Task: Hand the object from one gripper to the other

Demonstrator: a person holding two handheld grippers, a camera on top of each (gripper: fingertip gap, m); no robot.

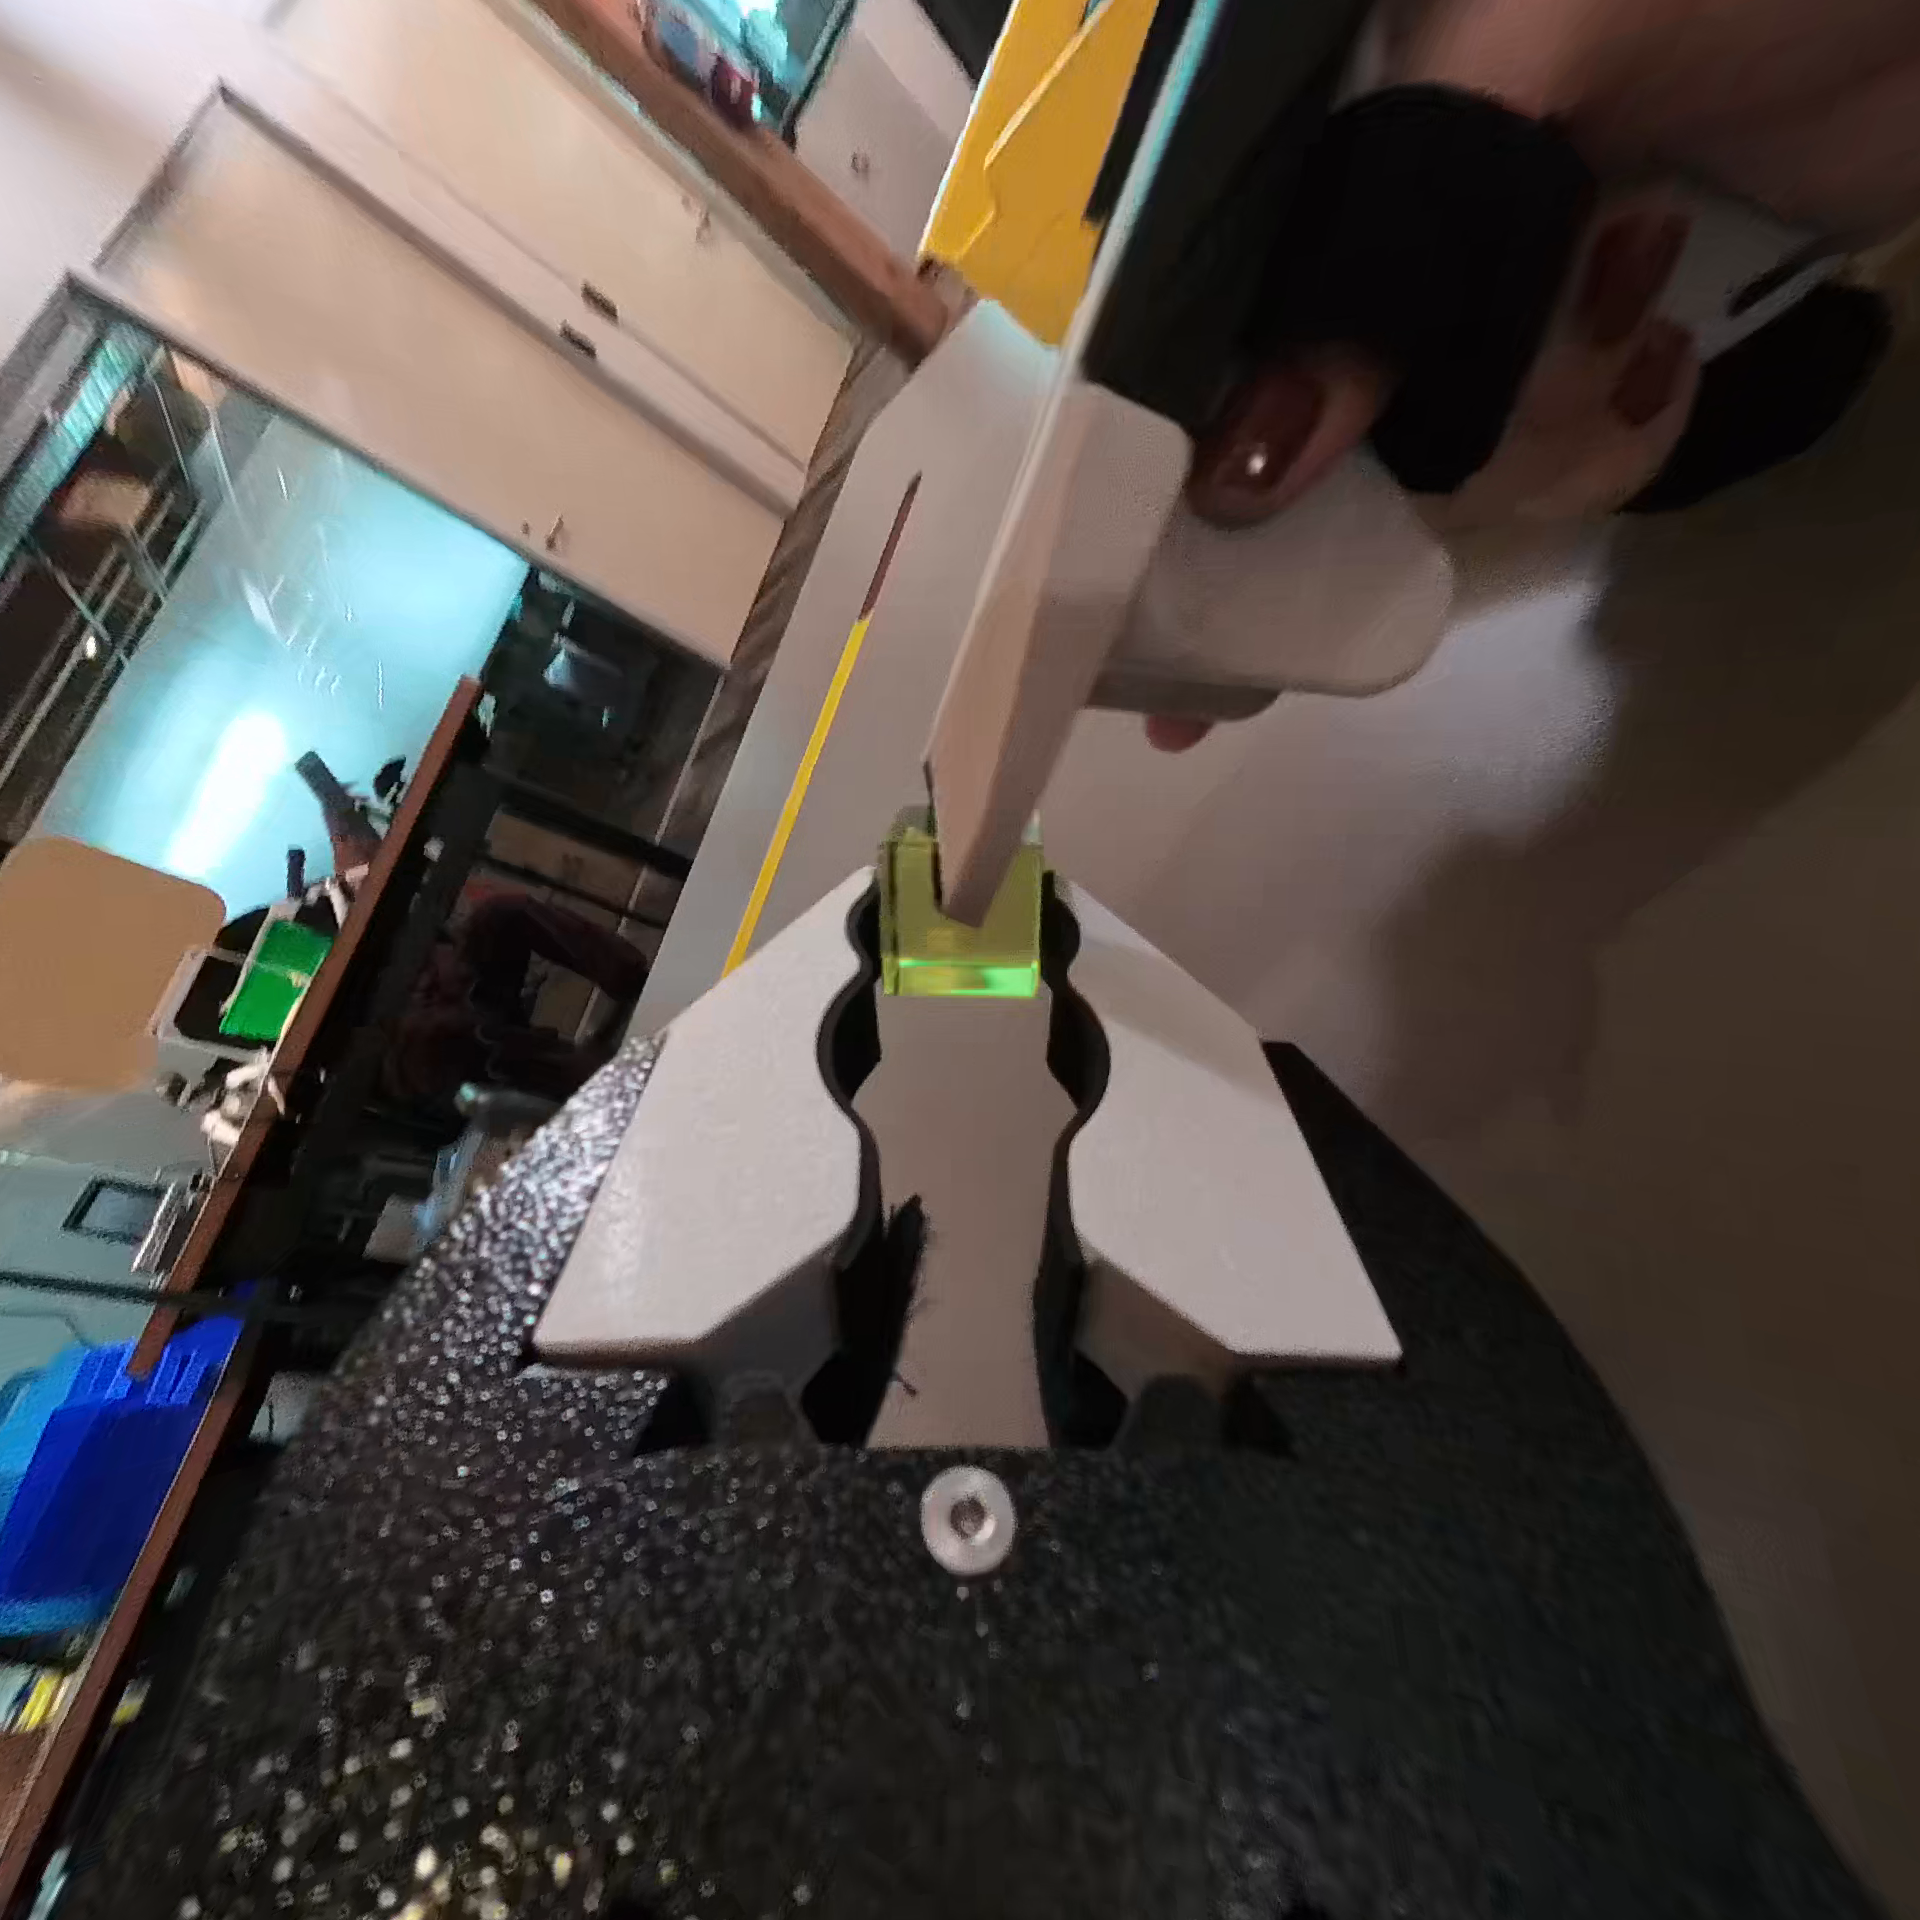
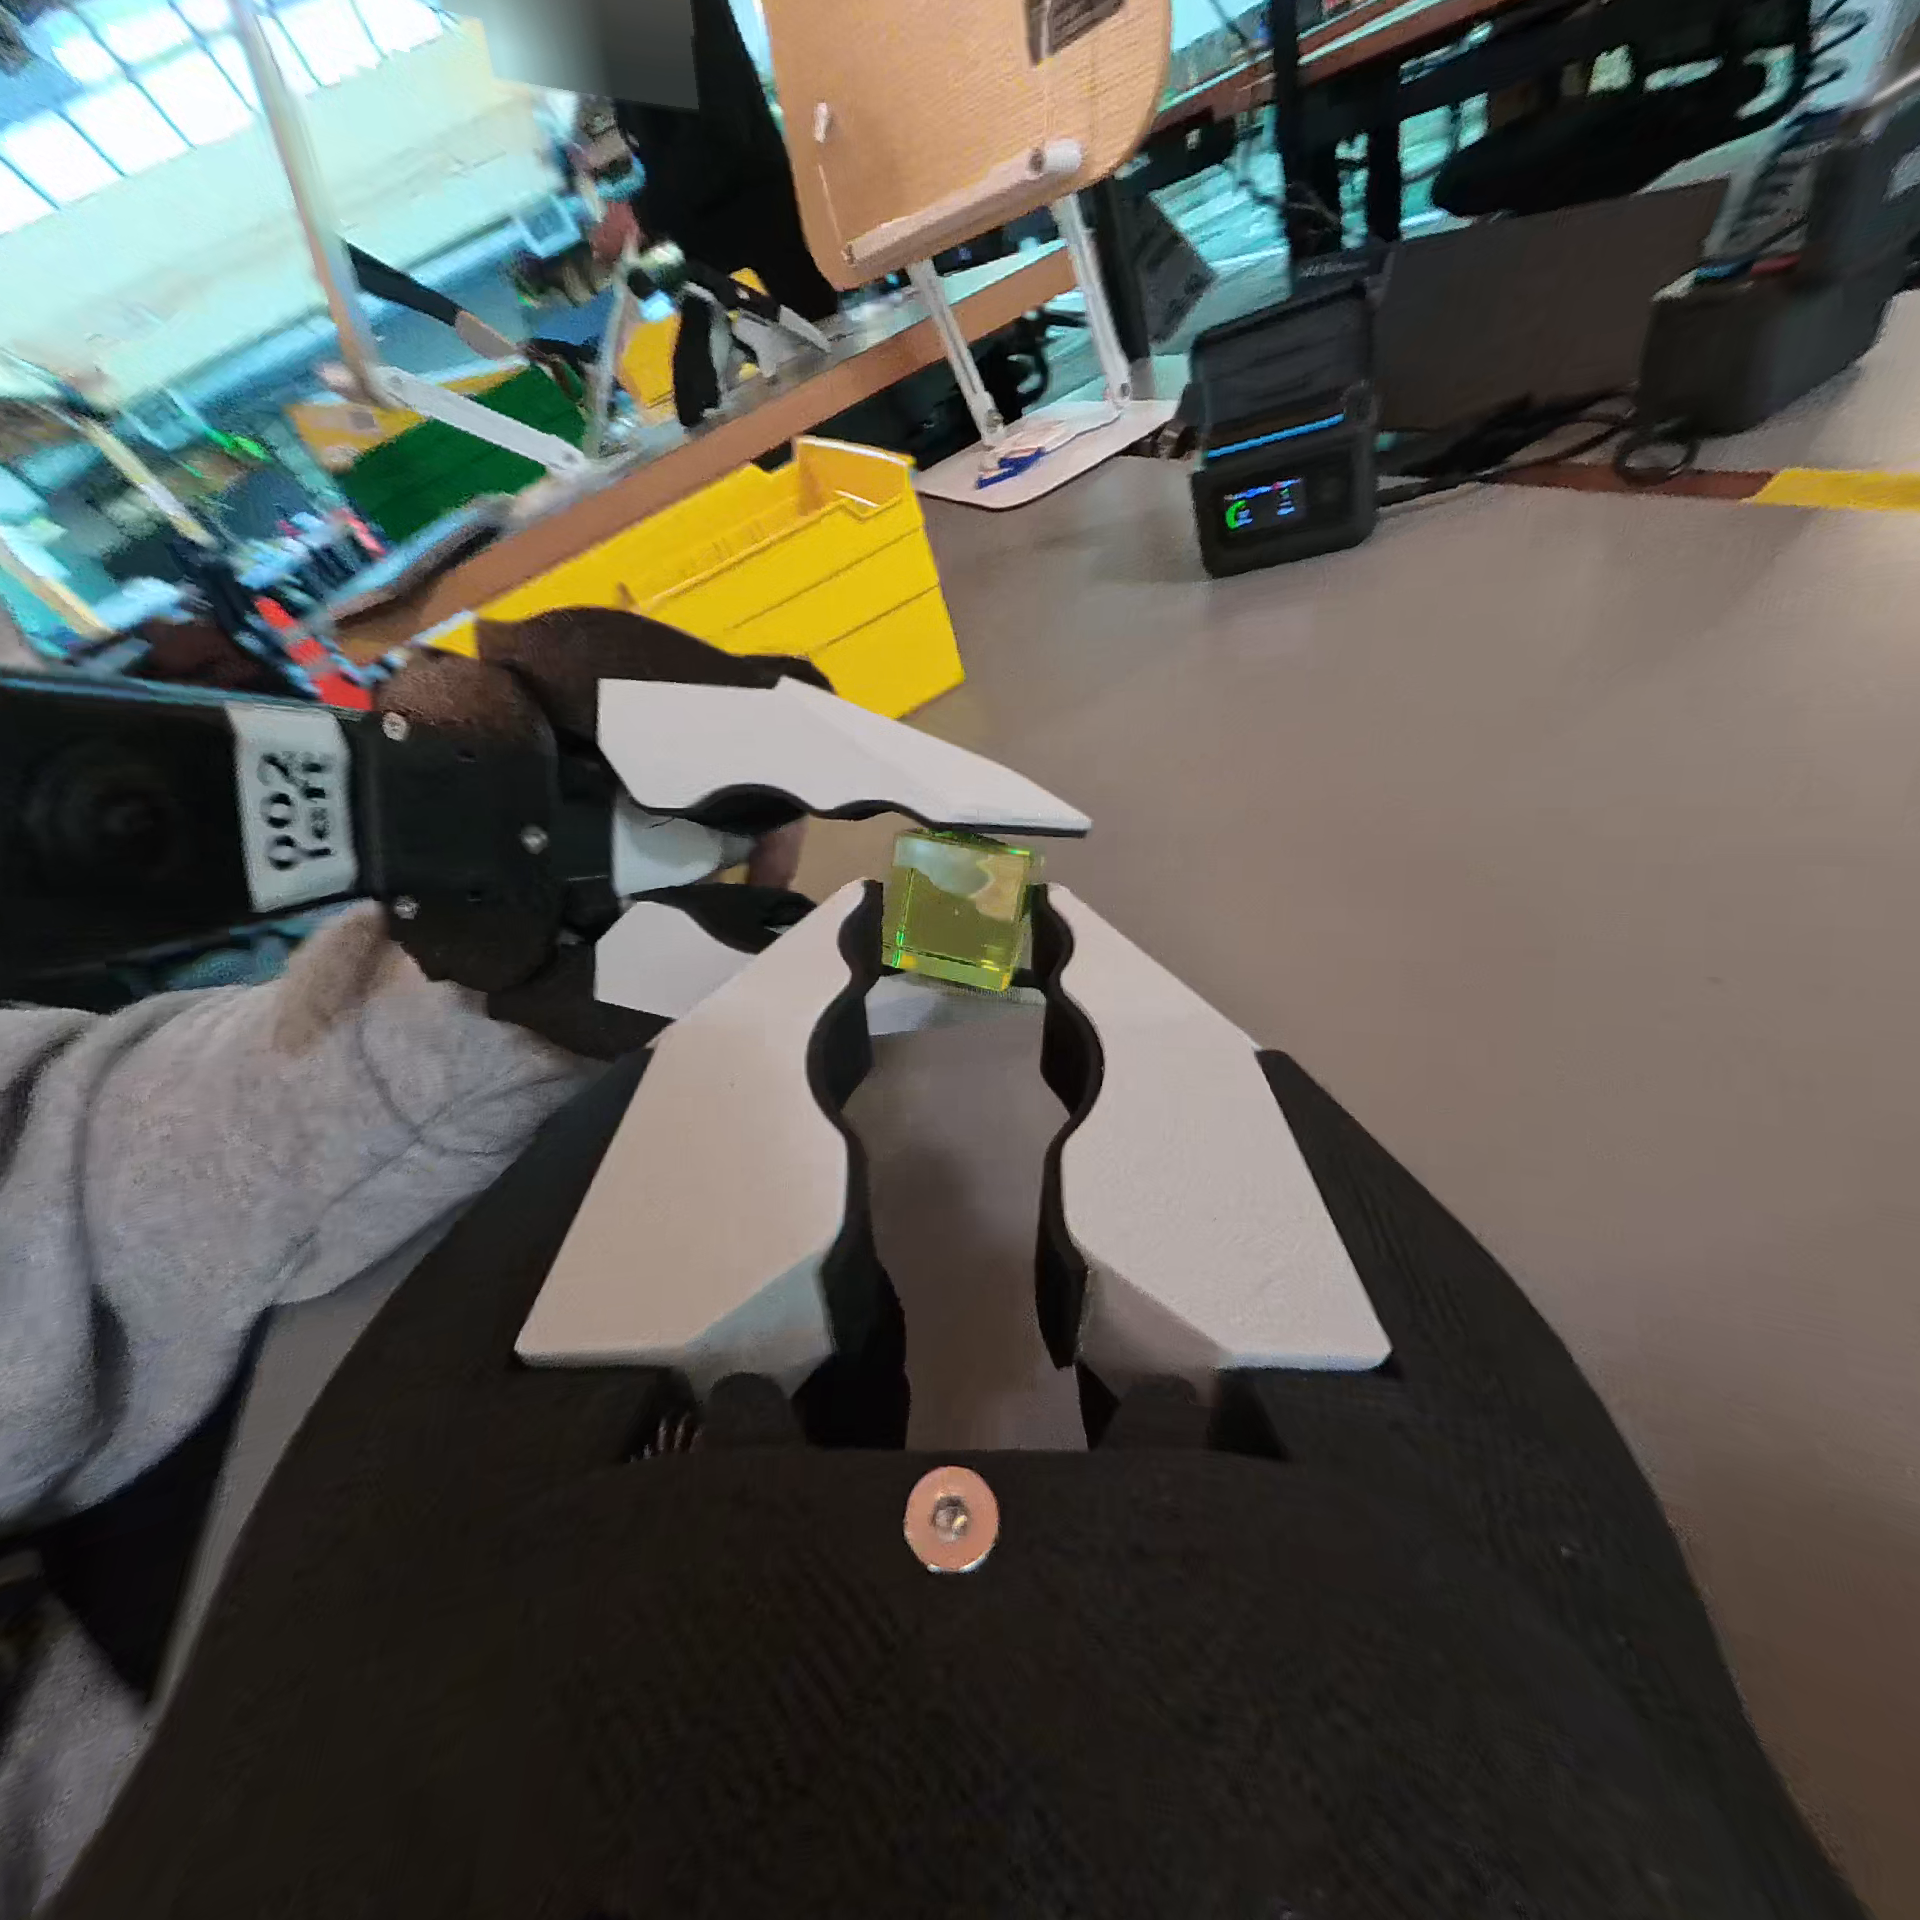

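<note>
A small translucent yellow-green cube (image 1: pixel 956 951) sits between the tips of my left gripper (image 1: pixel 961 940), whose white fingers touch it on both sides. A white finger (image 1: pixel 1023 665) of the right gripper comes down from above and lies across the cube's near face; a hand holds that gripper. In the right wrist view the cube (image 2: pixel 956 930) sits between the tips of my right gripper (image 2: pixel 956 935), which touch its two sides. The left gripper (image 2: pixel 831 769) reaches in from the left, one finger on top of the cube and one under it. Both are held above the grey table.
A yellow bin (image 2: pixel 790 582) stands on the grey table (image 2: pixel 1455 831) behind the left gripper. A black device with a lit screen (image 2: pixel 1283 457) and cables lie at the back right. A wooden board on a white stand (image 2: pixel 966 135) stands behind. A grey sleeve (image 2: pixel 208 1195) fills the left. My two grippers' fingertips are within a few centimetres of each other.
</note>
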